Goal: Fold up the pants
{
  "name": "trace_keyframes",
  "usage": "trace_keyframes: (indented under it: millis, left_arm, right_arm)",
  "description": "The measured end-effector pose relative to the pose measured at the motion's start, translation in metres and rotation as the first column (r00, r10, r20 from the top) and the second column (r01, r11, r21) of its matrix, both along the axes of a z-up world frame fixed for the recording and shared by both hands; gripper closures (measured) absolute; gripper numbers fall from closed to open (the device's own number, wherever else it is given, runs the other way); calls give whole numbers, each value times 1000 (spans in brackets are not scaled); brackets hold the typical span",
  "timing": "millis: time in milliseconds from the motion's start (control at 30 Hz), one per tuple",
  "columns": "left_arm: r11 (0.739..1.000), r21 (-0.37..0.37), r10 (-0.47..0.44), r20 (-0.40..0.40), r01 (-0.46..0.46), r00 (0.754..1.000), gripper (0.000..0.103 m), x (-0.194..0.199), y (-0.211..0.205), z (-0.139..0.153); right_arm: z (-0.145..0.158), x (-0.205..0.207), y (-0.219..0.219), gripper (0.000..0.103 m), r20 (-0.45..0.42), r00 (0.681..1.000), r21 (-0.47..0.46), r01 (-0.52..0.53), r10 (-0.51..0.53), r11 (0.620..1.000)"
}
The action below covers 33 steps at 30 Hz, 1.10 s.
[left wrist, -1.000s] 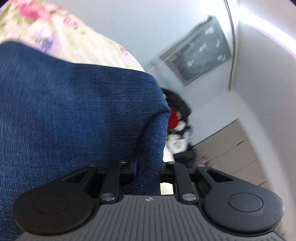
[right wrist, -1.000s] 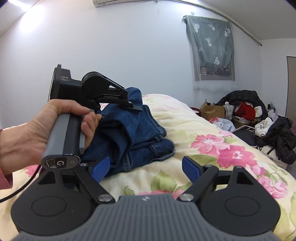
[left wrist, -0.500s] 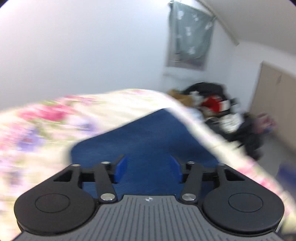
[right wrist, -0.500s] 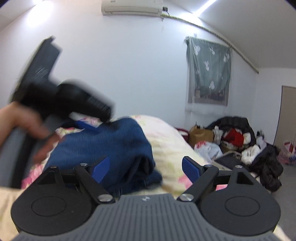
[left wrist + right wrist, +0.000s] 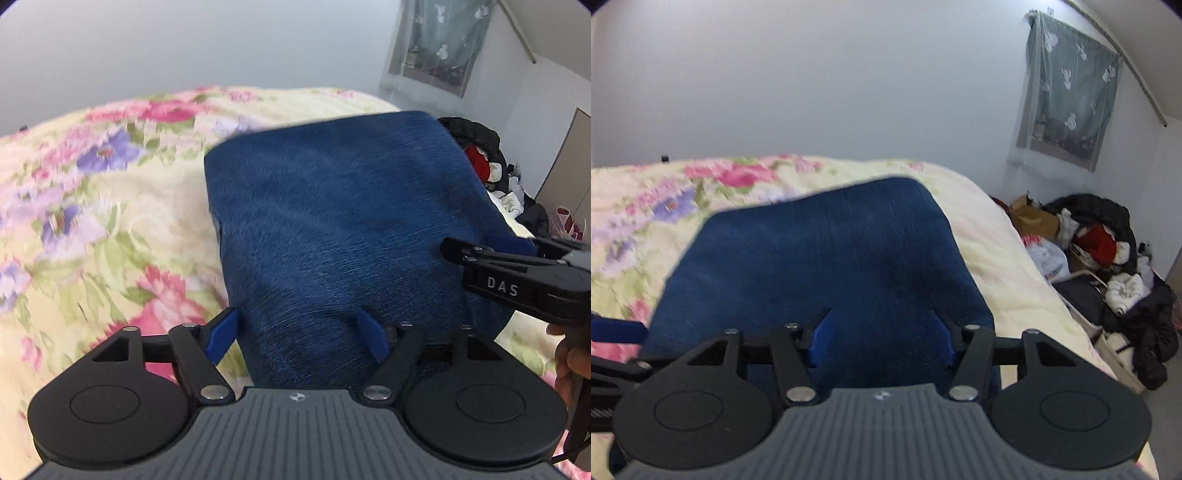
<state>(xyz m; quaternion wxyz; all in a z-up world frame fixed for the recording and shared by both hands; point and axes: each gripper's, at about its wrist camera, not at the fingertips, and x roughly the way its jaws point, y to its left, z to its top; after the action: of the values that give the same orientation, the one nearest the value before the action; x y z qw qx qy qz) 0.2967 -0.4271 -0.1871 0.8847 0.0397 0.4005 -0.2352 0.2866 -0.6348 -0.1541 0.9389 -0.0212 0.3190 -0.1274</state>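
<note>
The blue denim pants (image 5: 343, 236) lie folded into a flat block on the floral bedspread (image 5: 92, 206). They also show in the right wrist view (image 5: 820, 266). My left gripper (image 5: 297, 334) is open and empty, its blue fingers just above the near edge of the pants. My right gripper (image 5: 881, 338) is open and empty too, just above the near end of the block. The right gripper also shows from the side in the left wrist view (image 5: 517, 273), at the right edge of the pants.
The bedspread (image 5: 997, 258) drops off to the right. A pile of dark clothes and bags (image 5: 1108, 266) lies on the floor beside the bed. A curtained window (image 5: 1067, 96) hangs on the white back wall.
The left gripper let go of the denim and opened. The pants went from a bunched heap to a flat folded block. Both grippers now hover side by side at its near edge.
</note>
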Motion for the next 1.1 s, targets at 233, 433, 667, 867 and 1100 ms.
trace_keyframes:
  millis: [233, 433, 667, 867, 1100]
  left_arm:
    - [998, -49, 38, -22, -39, 999, 5, -1, 9, -4]
    - [1000, -23, 21, 45, -20, 999, 21, 0, 9, 26]
    - [1000, 19, -6, 79, 4, 997, 22, 23, -6, 40]
    - [996, 84, -16, 72, 10, 997, 17, 30, -15, 12]
    - [999, -51, -13, 10, 14, 1000, 19, 32, 27, 22]
  right_arm:
    - [-25, 7, -19, 52, -35, 998, 80, 47, -45, 996]
    - [25, 15, -16, 47, 121, 992, 84, 29, -39, 996]
    - [31, 89, -19, 45, 81, 997, 0, -11, 11, 1000]
    - [-22, 133, -35, 31, -113, 992, 13, 52, -51, 999]
    - [-2, 92, -54, 27, 21, 1000, 146, -13, 10, 989]
